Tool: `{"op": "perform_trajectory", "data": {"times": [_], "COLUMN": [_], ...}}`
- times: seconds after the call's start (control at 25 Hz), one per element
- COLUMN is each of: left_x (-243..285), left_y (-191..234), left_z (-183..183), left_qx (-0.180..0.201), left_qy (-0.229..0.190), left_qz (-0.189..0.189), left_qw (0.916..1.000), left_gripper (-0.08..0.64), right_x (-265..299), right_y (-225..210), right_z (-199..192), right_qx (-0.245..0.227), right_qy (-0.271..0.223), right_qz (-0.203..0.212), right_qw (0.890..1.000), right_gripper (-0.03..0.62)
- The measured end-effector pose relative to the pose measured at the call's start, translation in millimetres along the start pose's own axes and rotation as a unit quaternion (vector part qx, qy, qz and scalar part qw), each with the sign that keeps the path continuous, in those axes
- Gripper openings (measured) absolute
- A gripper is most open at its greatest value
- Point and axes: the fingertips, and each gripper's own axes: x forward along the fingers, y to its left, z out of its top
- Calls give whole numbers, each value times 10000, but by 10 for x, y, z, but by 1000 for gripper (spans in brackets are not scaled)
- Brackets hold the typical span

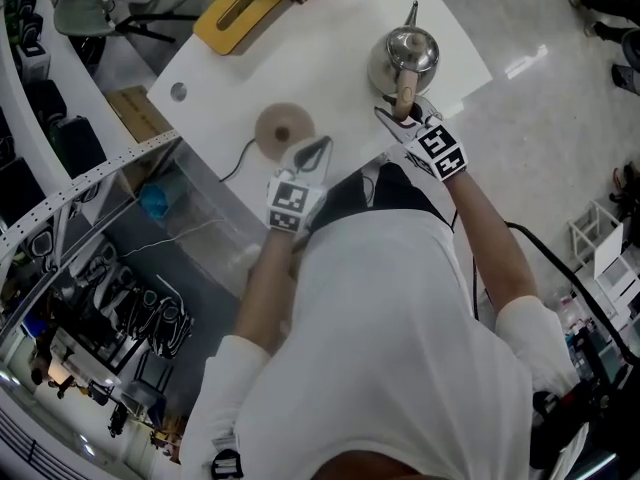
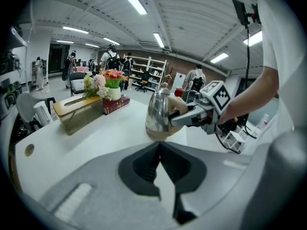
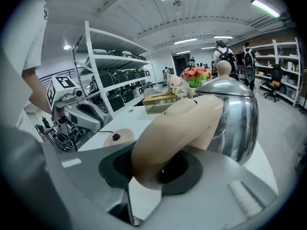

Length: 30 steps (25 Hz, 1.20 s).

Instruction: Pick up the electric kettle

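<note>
Where the person's white-sleeved arms reach forward, a white table (image 1: 310, 58) fills the middle of the head view. Its far end carries a long wooden box (image 1: 236, 14) with a slot in its top. In the left gripper view a red book (image 2: 115, 104) and a white pot of flowers (image 2: 108, 80) stand just beside that box.

The electric kettle (image 1: 405, 53) stands at the table's right side, close to the edge. It has a polished steel body, a thin spout pointing away from the person, and a round knob on its lid. It is upright. Its foot seems to rest on the tabletop, though the views do not quite settle that.

Well apart from it to the left lies its round beige base (image 1: 284, 128), with a dark cable (image 1: 236, 162) trailing off the near edge of the table.

The right gripper (image 1: 402, 116) comes in from the near side and is clamped on the kettle's beige handle (image 3: 182, 123). In the right gripper view the thick curved grip fills the space between the two dark pads, which bear on it from either side.

The left gripper (image 1: 318, 150) hangs over the table's near edge just beside the base, tilted downward. Its jaws are brought together — the tips meet in a point with nothing between them, and only a small wedge of tabletop shows behind. From the left gripper view, the kettle and the other gripper sit straight ahead across the bare white surface.
</note>
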Motion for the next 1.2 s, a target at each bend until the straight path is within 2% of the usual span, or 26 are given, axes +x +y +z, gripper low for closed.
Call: {"op": "perform_trajectory", "data": {"times": [0.64, 1.2], "left_x": [115, 107], "left_y": [-213, -281], "left_z": [-242, -389], "left_qx": [-135, -181], "left_qy": [15, -7], "left_qz": [-98, -54], "left_qw": [9999, 9998], "left_gripper": [3, 3], "right_x": [68, 136], "right_y": [117, 135], "right_z": [-473, -648], "right_qx": [-292, -483], "right_qy": [404, 491], "right_qz": [-180, -241], "right_qw": [9986, 9973], "right_gripper": [115, 117]}}
